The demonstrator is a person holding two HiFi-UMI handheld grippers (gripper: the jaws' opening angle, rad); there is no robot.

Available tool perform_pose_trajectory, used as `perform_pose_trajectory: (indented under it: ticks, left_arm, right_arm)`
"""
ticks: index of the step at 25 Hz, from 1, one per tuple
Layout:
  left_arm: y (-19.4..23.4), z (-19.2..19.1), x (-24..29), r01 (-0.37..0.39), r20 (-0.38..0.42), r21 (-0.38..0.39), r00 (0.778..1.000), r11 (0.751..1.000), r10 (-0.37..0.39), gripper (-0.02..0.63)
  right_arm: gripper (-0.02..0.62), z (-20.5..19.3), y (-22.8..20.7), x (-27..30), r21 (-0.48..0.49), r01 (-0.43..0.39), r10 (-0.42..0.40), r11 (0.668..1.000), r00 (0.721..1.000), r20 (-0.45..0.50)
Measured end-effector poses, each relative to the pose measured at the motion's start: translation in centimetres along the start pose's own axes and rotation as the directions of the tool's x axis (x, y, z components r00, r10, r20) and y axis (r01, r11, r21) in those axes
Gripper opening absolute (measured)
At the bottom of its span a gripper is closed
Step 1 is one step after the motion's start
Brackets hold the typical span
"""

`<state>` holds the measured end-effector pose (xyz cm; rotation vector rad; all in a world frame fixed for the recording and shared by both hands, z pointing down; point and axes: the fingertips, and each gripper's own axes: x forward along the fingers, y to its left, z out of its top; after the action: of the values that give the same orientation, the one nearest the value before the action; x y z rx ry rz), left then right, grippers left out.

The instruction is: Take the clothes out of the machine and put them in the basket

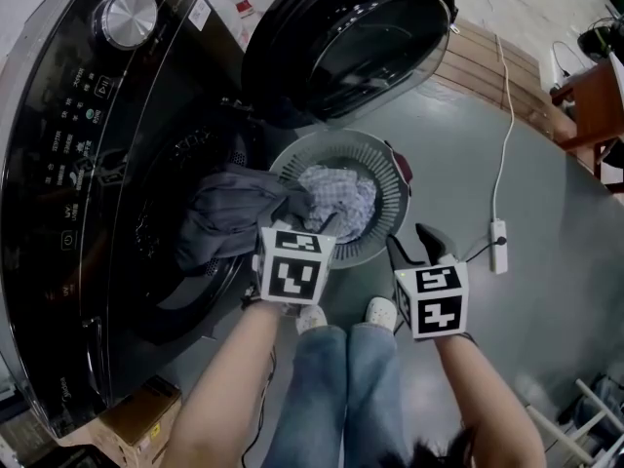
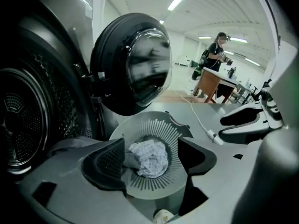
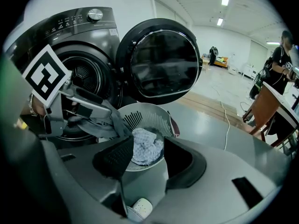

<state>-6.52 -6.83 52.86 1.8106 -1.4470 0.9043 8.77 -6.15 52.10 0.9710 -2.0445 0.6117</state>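
**Jaws.** I am holding my left gripper (image 1: 322, 224) over the near-left rim of the basket (image 1: 390, 178). Its jaws are standing apart and pressing on nothing. I am holding my right gripper (image 1: 414, 247) just beside the basket's near-right rim. Its jaws are also standing apart and are empty.

**Clothes.** A grey garment (image 1: 229, 213) is hanging out of the drum mouth of the washing machine (image 1: 88, 164). Its free end is lying across the basket's left rim, close to my left jaws. A checked cloth (image 1: 341, 198) is lying crumpled in the middle of the basket.

**Handling.** I am judging the grey garment to be soft, limp and light. It is likely to sag and drag instead of lifting as one piece. I am choosing the thick bunched fold near the drum mouth as the place to take hold, because a single thin layer would probably slip. Whether it is damp cannot be told.

**Surroundings.** The basket is standing on a smooth grey floor (image 1: 507, 144), directly under the open door (image 1: 351, 37). A white power strip (image 1: 498, 245) and its cord are lying on the floor to the right, well apart from the basket. The room is large and brightly lit. A person (image 2: 217, 52) is standing by a wooden table far off.
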Motion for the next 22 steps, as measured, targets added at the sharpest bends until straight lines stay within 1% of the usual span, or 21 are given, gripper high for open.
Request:
perform_pose_trajectory:
  ticks: [5,8,11,12,15,16,18,22]
  left_arm:
    - [4.4,-2.5,-0.2,-0.097,-0.04,0.005,0.994,0.995,0.097,0.361]
    - [7.3,-3.8,-0.8,-0.18,-0.061,0.023,0.981,0.983,0.181,0.376]
    - [10.3,-5.2,-1.4,-0.294,-0.078,0.05,0.952,0.955,0.297,0.409]
    - [11.4,-5.8,-1.6,-0.33,-0.089,0.062,0.938,0.942,0.335,0.421]
    - [14.5,-7.3,-2.1,-0.432,-0.12,0.095,0.89,0.897,0.441,0.484]
    - [15.4,-7.7,-2.1,-0.452,-0.128,0.102,0.877,0.886,0.462,0.491]
    - [17.1,-8.6,-1.9,-0.477,-0.146,0.108,0.86,0.872,0.488,0.499]
    - [20.8,-10.8,-1.0,-0.524,-0.198,0.096,0.823,0.846,0.532,0.499]
  right_arm:
    - [0.206,-0.2,0.9,1.0,-0.016,-0.013,0.013,1.0,1.0,-0.006]
    - [0.206,-0.6,1.7,1.8,-0.011,-0.019,0.019,1.0,1.0,-0.014]
    - [0.206,-1.0,2.7,2.5,-0.008,-0.027,0.027,1.0,0.999,-0.024]
    - [0.206,-1.1,3.1,2.8,-0.009,-0.031,0.03,0.999,0.999,-0.026]
    - [0.206,-1.0,4.3,3.6,-0.018,-0.041,0.04,0.999,0.999,-0.032]
    - [0.206,-0.9,4.7,3.9,-0.019,-0.045,0.044,0.999,0.999,-0.032]
    - [0.206,-0.8,5.6,4.4,-0.019,-0.054,0.053,0.998,0.998,-0.032]
    - [0.206,-0.8,6.8,5.2,-0.027,-0.065,0.064,0.997,0.997,-0.039]
